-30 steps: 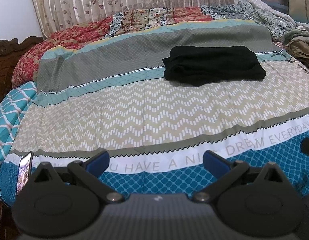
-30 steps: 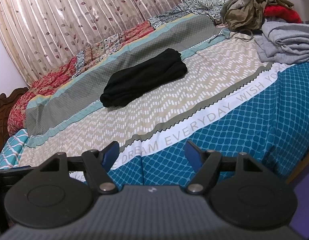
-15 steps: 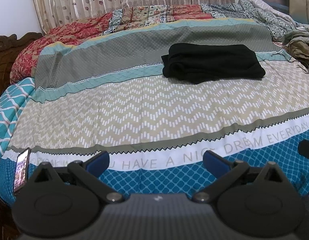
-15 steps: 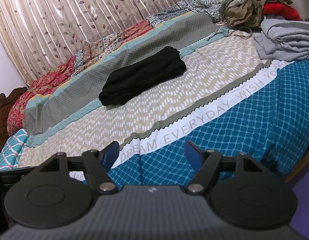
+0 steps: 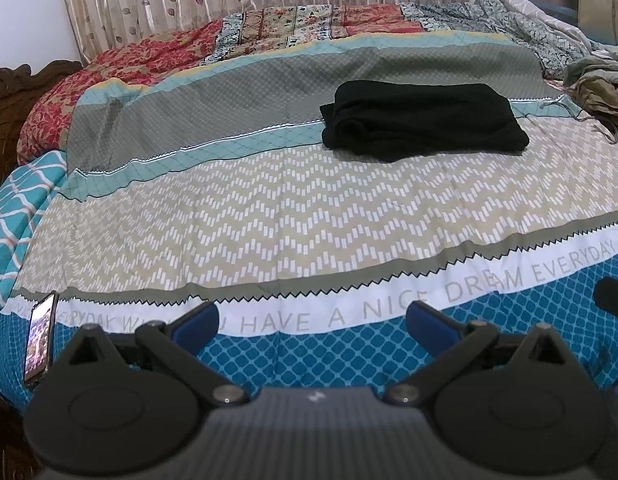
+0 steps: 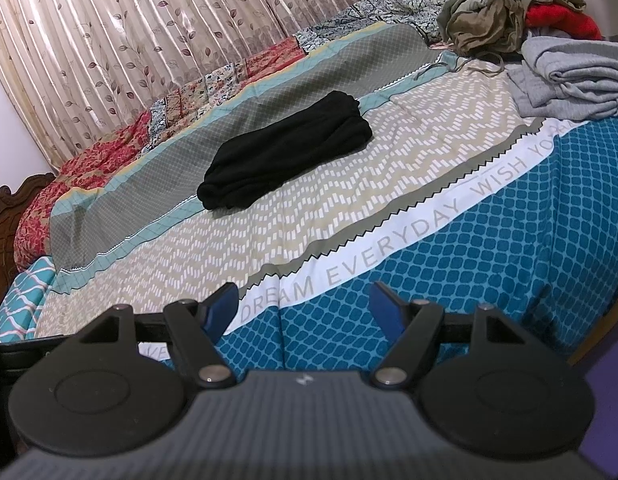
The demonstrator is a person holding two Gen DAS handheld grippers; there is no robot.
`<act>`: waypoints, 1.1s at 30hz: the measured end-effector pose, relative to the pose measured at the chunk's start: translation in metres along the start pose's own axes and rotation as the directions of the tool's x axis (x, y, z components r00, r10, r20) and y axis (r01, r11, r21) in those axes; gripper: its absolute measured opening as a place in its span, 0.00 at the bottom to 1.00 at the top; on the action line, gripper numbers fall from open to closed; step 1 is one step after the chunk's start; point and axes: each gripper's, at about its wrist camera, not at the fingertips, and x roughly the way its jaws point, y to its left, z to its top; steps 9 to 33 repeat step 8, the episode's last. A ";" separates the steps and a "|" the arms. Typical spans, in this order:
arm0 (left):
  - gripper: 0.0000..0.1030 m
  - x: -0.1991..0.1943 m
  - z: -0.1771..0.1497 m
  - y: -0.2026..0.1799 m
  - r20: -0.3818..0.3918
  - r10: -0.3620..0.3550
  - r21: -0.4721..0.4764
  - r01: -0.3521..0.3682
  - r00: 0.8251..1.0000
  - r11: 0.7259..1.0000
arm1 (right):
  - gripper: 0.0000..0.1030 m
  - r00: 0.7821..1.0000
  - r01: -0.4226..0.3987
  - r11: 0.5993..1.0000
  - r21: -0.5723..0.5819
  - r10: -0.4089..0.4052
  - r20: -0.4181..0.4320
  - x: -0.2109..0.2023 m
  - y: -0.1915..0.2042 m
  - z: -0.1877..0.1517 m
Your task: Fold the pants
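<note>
Black pants (image 5: 423,120) lie folded into a compact bundle on the patterned bedspread (image 5: 309,208), far from both grippers; they also show in the right wrist view (image 6: 287,156). My left gripper (image 5: 313,320) is open and empty, held over the bed's near edge. My right gripper (image 6: 305,304) is open and empty, also at the near edge, to the right of the left one. A dark part of the right gripper (image 5: 613,296) shows at the right edge of the left wrist view.
A phone (image 5: 40,340) lies at the bed's near left corner. A pile of clothes lies at the right: olive garment (image 6: 497,4), red one (image 6: 561,20), grey one (image 6: 577,76). A wooden headboard (image 5: 25,80) is at left; curtains (image 6: 149,40) hang behind.
Both grippers have drawn back and risen slightly; the pants sit a little farther off. Both stay open and the pants have not moved.
</note>
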 end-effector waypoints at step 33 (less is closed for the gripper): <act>1.00 0.002 -0.001 -0.003 -0.024 -0.052 0.010 0.052 0.998 0.999 | 0.72 1.000 -0.003 1.000 -0.004 0.003 0.002 0.000 0.000 -0.001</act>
